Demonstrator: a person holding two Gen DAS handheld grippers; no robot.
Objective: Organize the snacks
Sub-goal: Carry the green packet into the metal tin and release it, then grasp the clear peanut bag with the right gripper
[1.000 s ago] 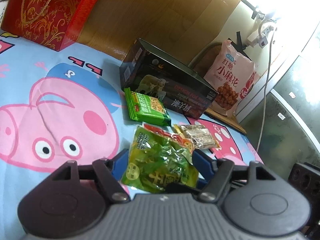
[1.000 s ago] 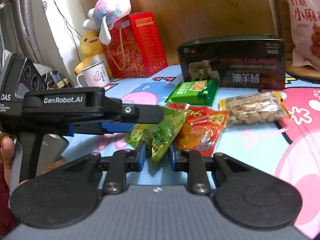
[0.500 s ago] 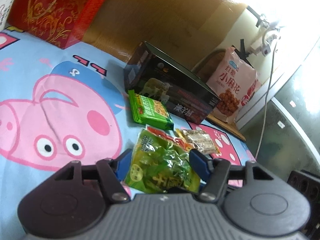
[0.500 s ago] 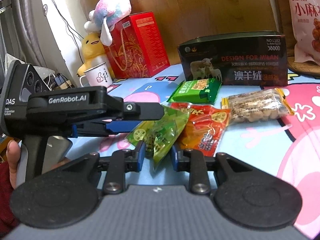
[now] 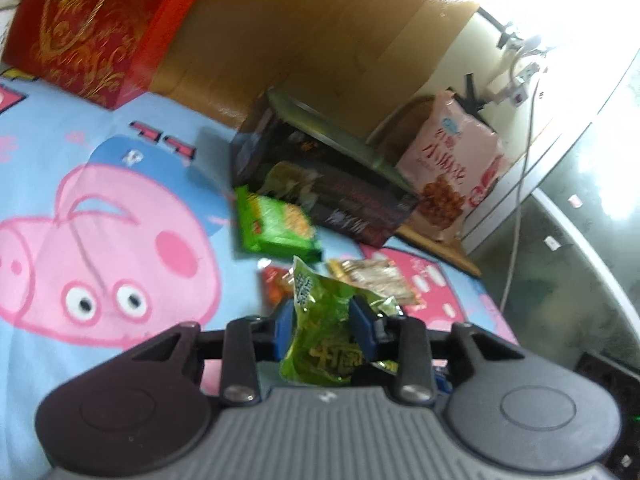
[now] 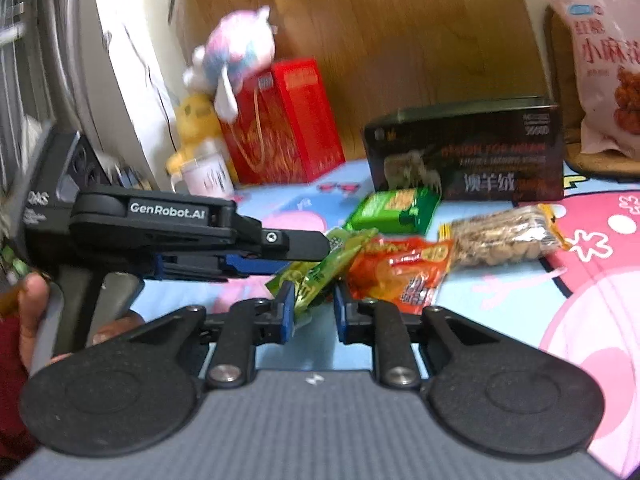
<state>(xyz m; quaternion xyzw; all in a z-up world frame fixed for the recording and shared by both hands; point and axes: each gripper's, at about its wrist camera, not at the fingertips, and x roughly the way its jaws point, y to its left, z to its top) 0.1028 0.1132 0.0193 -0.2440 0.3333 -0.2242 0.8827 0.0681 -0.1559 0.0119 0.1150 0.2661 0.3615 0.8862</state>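
A crumpled green snack packet (image 5: 320,344) sits between the blue pads of my left gripper (image 5: 324,330), whose jaws are closing and squeezing it. In the right wrist view the same green packet (image 6: 320,276) hangs from the left gripper (image 6: 316,250), which a hand holds at the left. Its lower corner lies between the narrow jaws of my right gripper (image 6: 314,312), against the left pad. A red-orange packet (image 6: 400,272), a clear nut-bar packet (image 6: 500,236) and a green biscuit pack (image 6: 394,210) lie on the cartoon sheet (image 5: 100,220).
A black box (image 6: 464,160) stands behind the snacks, with a pink snack bag (image 6: 604,60) to its right. A red gift box (image 6: 284,124), plush toys (image 6: 236,56) and a mug (image 6: 208,172) stand at the back left. A wooden board backs the bed.
The left jaws have drawn in from wide apart and now pinch the green packet, which has crumpled. The right jaws have narrowed a little. Both views are now blurred.
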